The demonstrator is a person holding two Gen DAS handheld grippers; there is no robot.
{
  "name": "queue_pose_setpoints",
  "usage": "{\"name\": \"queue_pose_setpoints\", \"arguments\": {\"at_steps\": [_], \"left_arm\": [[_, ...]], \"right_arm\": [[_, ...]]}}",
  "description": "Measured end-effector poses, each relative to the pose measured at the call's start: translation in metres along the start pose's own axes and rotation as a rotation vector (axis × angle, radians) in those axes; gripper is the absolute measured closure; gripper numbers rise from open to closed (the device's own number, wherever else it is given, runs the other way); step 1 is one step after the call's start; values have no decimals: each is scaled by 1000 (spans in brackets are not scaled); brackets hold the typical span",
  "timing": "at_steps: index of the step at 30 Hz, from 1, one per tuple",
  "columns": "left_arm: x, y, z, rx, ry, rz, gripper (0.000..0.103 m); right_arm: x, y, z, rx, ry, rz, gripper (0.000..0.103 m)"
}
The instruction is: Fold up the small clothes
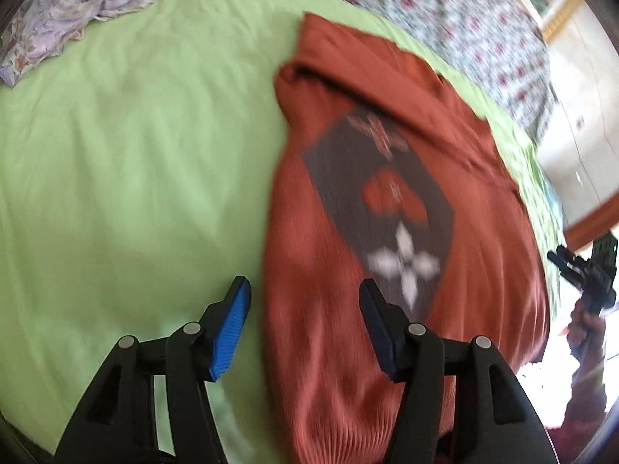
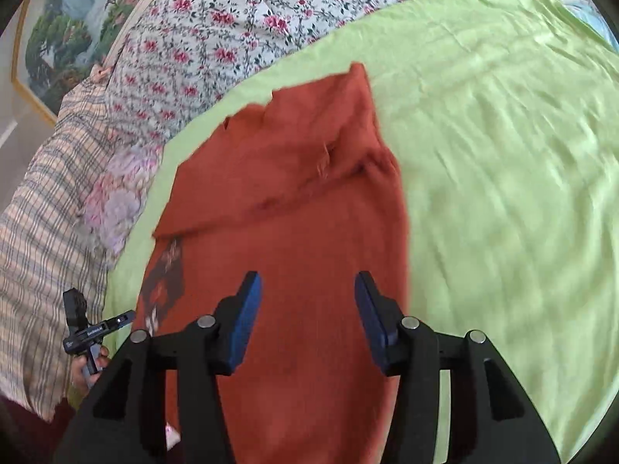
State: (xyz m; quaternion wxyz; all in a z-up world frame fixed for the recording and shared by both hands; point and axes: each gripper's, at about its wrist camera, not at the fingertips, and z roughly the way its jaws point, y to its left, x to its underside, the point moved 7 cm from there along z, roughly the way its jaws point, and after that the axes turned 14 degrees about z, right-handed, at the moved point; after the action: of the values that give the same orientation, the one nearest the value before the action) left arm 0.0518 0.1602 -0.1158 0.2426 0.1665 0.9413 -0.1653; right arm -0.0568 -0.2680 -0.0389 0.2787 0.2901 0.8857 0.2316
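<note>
Left wrist view is filled mostly by a green sheet (image 1: 116, 154), spread over a bed and lightly creased. Behind it a floral quilt (image 1: 445, 11) is seen along the far edge, and a pale flowered pillow (image 1: 58, 11) lies at the far left corner. On the right half of the sheet a rust-red shirt (image 1: 348, 348) is laid out flat, with a dark printed panel (image 1: 387, 201) carrying a white four-petal motif on its upper face; one side is folded over near the top. The left gripper (image 1: 303, 317) is held just above the shirt's left edge with its blue-padded jaws spread wide and nothing between them. At the far right the right gripper (image 1: 588, 274) is seen small, gripped by a hand (image 1: 588, 328).

From the right wrist view the same shirt (image 2: 294, 232) is seen with plain red cloth folded across it, only a sliver of the print (image 2: 162, 282) being left uncovered. The right gripper (image 2: 307, 309) is held over the cloth, jaws wide apart and empty. A checked blanket (image 2: 46, 232) is bunched at the left, beside the quilt (image 2: 232, 19), and a framed landscape picture (image 2: 69, 11) is seen beyond.
</note>
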Motion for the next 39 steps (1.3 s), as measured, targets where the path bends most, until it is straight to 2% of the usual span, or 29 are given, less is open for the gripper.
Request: {"name": "queue_pose_setpoints", "arguments": {"at_steps": [3,5,8,9,11,13,15,18,21,22,23,24,27,30,33,35,39], "left_arm": [[25,-13,-10,14,-4,56,41],[39,-21,-16,58,-2,61,40],[53,-29,-21,132,-15,47,44],[57,-32,-22,144,-23,54,46],[63,-38,-23,164,-27,70,57],[69,-38,-25,187,-29,74,58],[75,-35,-27,220,-21,71,58],[76,-33,-28,265,-24,59,58],[65,-38,-16,285,-27,51,72],[65,-38,-14,293,-27,47,80],[64,-38,-14,294,-26,46,90],[66,-38,-15,297,-24,51,93],[74,-40,-22,293,-38,59,96],[72,-37,-27,304,-80,2,97],[55,-38,-42,299,-150,-22,97],[36,-39,-58,305,-220,-28,97],[-22,-40,-89,293,-377,-13,97]], "right_arm": [[31,-15,-18,6,33,21,51],[47,-24,-23,-1,67,38,51],[80,-34,-26,9,141,31,51],[90,-33,-28,-34,149,29,51],[99,-27,-23,-117,189,54,51],[108,-20,-18,-159,218,39,51],[114,-17,-16,-158,229,-8,51],[108,-20,-15,-198,241,17,52],[107,-19,-5,-228,234,40,53],[109,-18,-3,-231,232,37,61],[110,-17,4,-224,245,37,81],[114,-18,8,-218,263,45,93],[122,-26,-5,-250,243,64,96],[115,-30,-20,-308,202,101,96],[104,-20,-27,-366,172,114,96],[95,-8,-33,-408,142,114,96],[50,21,-49,-483,36,87,96]]}}
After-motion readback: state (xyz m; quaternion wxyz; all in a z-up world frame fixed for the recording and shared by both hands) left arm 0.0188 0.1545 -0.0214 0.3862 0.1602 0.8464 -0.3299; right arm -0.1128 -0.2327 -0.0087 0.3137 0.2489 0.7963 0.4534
